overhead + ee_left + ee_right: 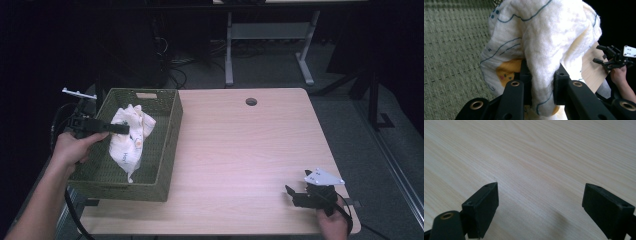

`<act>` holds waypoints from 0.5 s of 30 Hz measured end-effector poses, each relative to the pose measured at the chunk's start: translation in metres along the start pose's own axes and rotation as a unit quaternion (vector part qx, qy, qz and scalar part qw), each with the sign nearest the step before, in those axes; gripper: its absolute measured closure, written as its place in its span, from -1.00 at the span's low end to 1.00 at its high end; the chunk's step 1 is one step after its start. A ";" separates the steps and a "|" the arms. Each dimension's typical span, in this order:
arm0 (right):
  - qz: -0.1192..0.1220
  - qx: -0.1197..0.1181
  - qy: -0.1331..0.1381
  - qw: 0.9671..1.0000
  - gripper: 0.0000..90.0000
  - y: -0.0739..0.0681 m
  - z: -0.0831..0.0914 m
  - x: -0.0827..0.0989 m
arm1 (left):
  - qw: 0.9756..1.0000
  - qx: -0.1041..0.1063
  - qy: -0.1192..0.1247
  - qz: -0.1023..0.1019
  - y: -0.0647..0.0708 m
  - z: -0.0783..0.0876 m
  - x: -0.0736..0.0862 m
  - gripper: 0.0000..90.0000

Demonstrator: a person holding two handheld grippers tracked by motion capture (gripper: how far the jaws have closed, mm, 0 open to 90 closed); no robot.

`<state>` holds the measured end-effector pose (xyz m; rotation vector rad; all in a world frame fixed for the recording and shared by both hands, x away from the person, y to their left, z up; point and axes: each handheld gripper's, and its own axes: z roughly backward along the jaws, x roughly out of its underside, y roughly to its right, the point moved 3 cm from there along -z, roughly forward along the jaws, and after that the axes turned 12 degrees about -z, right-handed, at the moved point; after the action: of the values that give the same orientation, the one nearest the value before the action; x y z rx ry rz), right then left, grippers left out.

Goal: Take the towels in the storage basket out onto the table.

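One cloth (129, 137) over green basket (167, 145), left gripper (122, 129) clamping it

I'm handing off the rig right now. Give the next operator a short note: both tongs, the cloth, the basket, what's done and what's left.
Left tongs: shut on the white printed cloth, held up inside the green basket.
Right tongs: open, holding nothing, low over the wooden table near its front right corner.
Done: cloth gripped and hanging from the tongs.
Left: probably lift it clear of the basket and set it on the table.
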<state>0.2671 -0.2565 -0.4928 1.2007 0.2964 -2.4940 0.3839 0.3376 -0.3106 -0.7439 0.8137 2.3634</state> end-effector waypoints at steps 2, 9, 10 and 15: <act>-0.005 0.000 -0.002 1.000 -0.70 0.000 0.000 0.000 | 1.000 0.003 0.002 -0.003 0.003 0.001 -0.002 0.66; -0.001 0.001 0.002 1.000 -0.70 0.001 0.001 0.000 | 1.000 0.018 0.010 -0.010 0.015 0.004 -0.009 0.66; -0.001 0.001 0.002 1.000 -0.70 0.001 0.001 0.000 | 1.000 0.021 0.012 -0.013 0.018 0.003 -0.010 0.66; -0.001 0.001 0.002 1.000 -0.70 0.000 0.000 0.000 | 0.999 0.027 0.009 -0.033 0.034 0.000 -0.019 0.66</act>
<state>0.2672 -0.2570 -0.4922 1.2058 0.2964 -2.4952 0.3761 0.3087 -0.2858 -0.7585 0.8436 2.2708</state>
